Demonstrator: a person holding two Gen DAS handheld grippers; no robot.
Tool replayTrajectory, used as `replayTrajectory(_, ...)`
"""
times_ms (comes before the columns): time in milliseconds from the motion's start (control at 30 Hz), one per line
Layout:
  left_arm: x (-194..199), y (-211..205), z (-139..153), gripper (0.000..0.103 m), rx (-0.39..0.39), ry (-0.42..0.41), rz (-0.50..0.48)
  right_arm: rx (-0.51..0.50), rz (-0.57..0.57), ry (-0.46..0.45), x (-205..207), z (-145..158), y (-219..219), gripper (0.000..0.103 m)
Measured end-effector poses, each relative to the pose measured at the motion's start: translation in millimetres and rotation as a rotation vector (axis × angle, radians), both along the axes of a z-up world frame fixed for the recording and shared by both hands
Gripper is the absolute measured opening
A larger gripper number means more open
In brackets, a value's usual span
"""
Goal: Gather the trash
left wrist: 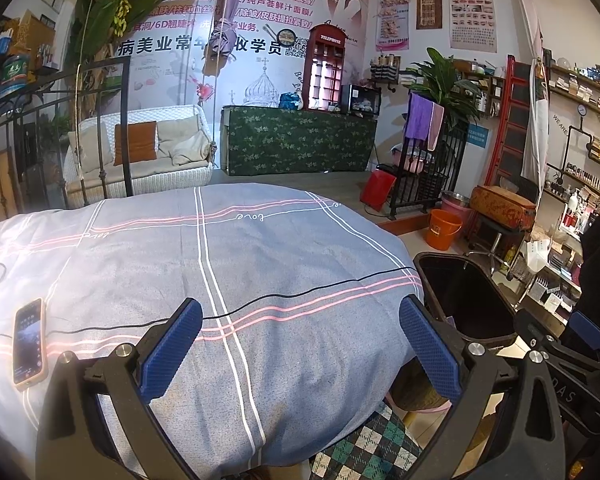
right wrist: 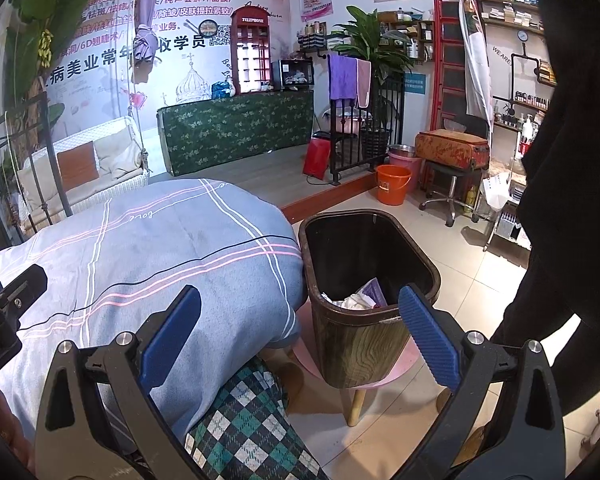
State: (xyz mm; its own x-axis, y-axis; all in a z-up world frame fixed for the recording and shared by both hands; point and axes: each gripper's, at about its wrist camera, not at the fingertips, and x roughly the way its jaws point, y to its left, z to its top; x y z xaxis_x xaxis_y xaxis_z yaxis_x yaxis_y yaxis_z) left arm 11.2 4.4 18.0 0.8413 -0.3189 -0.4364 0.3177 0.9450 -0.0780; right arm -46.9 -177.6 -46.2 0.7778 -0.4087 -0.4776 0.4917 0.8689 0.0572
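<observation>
while both tools gape empty, left tool over striped cloth, right tool near woodgrain bin holding crumpled paper.

Bed, blue-grey striped cover, fills frame centre. Phone lower left w/ black cable across cover. Wood-grain bin on pink stool, floor at right.

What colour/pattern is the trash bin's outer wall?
Brown wood-grain outside, black inside; the trash bin shows best in the right wrist view.
</observation>
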Motion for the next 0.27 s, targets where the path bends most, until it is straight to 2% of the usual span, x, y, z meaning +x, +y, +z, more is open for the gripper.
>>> replayTrajectory(267,-2.0,0.9,-1.7,0.097,-0.001,0.004,-0.004,0.006,-0.001,0.006,0.1,-0.7,0.9,0.098)
